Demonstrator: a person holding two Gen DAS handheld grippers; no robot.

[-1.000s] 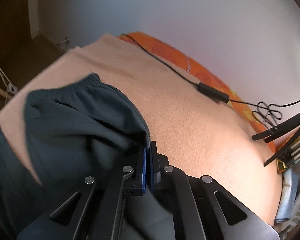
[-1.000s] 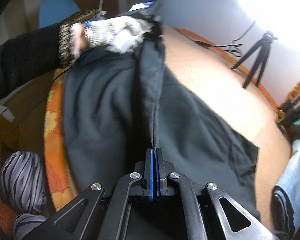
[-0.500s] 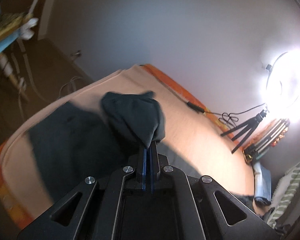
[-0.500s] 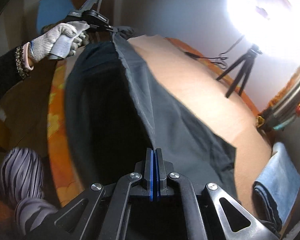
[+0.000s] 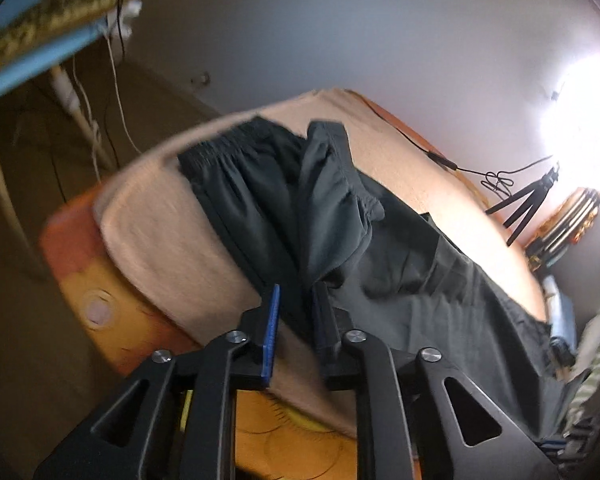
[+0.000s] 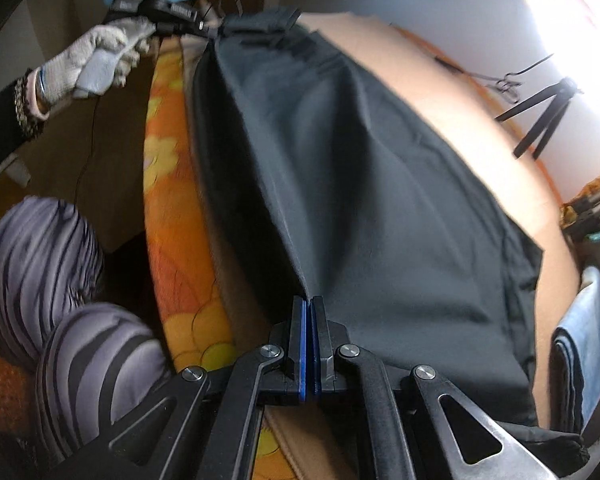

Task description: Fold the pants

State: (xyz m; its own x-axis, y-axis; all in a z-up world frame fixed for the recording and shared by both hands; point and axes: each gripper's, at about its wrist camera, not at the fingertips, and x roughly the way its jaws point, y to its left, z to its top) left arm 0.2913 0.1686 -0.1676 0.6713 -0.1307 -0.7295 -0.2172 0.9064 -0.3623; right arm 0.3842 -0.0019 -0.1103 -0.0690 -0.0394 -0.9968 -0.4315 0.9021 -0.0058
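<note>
Pants [image 5: 340, 216], dark, spread lengthwise on tan blanket [image 5: 168, 240] over bed with orange flowered sheet [image 5: 112, 320]; waistband end at far corner, one half doubled over the other along the near edge; fold looks roughly made, not flattened.

Left gripper [image 5: 296, 312]: jaws just been opening, now spread apart; fabric edge lying between and just past the fingers, pads not pressing it; seen from right wrist view near the waistband, gloved hand [image 6: 96, 60] on the handle. Right gripper [image 6: 309, 312]: jaws pressed together, pinching the folded edge of the pants at the leg end, cloth rising straight out of the pads.

Risks, judged: left end freed while right end is clamped and taut, so any pull from the right likely drags the waistband off line and skews the fold; bunched ridge by the waistband likely sets as a crease if not smoothed; top layer sits close to bed edge, could slide off toward the floor; open left fingers could snag cloth on withdrawal; blue folded cloth [image 6: 584, 344] at the leg end could get caught under the hem; cable [image 5: 440, 156] and tripod [image 5: 528, 204] well apart, low risk.

Writing: none readable; no brand or label legible on pants or grippers; motion blur on the bed edge.
</note>
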